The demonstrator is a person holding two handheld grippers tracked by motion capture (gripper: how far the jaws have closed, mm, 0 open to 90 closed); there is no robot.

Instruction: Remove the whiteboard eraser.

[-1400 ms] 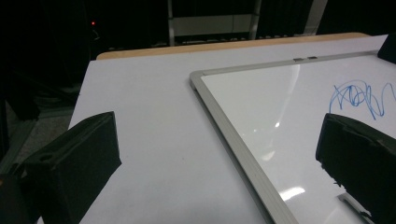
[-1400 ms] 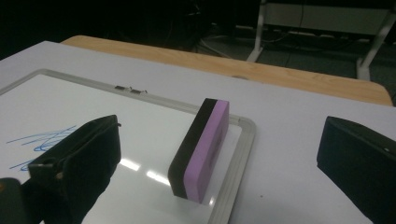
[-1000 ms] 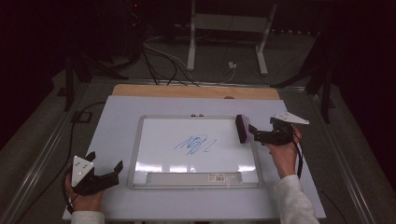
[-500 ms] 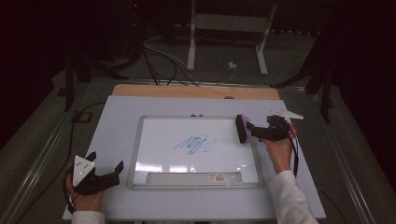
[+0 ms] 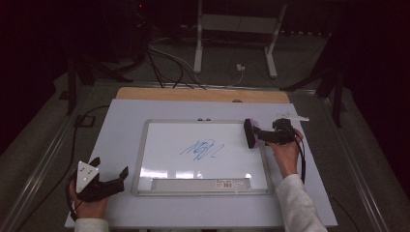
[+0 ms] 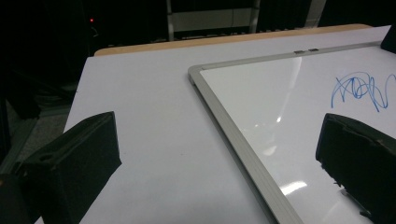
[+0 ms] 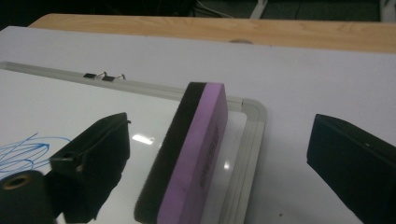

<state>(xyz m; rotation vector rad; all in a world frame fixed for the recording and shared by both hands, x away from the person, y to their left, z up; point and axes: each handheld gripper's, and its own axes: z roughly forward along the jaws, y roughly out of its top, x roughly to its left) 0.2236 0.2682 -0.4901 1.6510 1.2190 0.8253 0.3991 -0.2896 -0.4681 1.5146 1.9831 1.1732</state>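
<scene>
High view, from the left: the left gripper [image 5: 110, 180] rests low at the near-left corner of the white table [image 5: 121, 121], held by the person's left hand [image 5: 87, 208], its jaws spread wide and holding nothing. It sits on bare tabletop just off the left frame of the whiteboard [image 5: 164, 145], close to the table's near edge. Open white surface runs from it up the whole left side to the wooden strip [image 5: 159, 94] along the far edge.

The whiteboard lies flat in the middle of the table, with a blue scribble [image 5: 200, 150] near its centre and clean board all around the ink. A grey tray with a label [image 5: 193, 184] runs along its near edge, and two small clips [image 5: 204, 119] sit on its far frame.

At the board's right side the right gripper [image 5: 258, 136], held by the right hand [image 5: 285, 152], points left with a purple-and-black eraser [image 5: 250, 133] at its tip. In the right gripper view the eraser [image 7: 191, 158] stands on its long edge between the jaws, tilted, just inside the board's rounded far-right corner [image 7: 254, 109]. The jaws stand well apart on either side of it, with a clear gap on the right; I cannot tell whether the left jaw touches it. Bare table extends right of the frame to the table's edge.
</scene>
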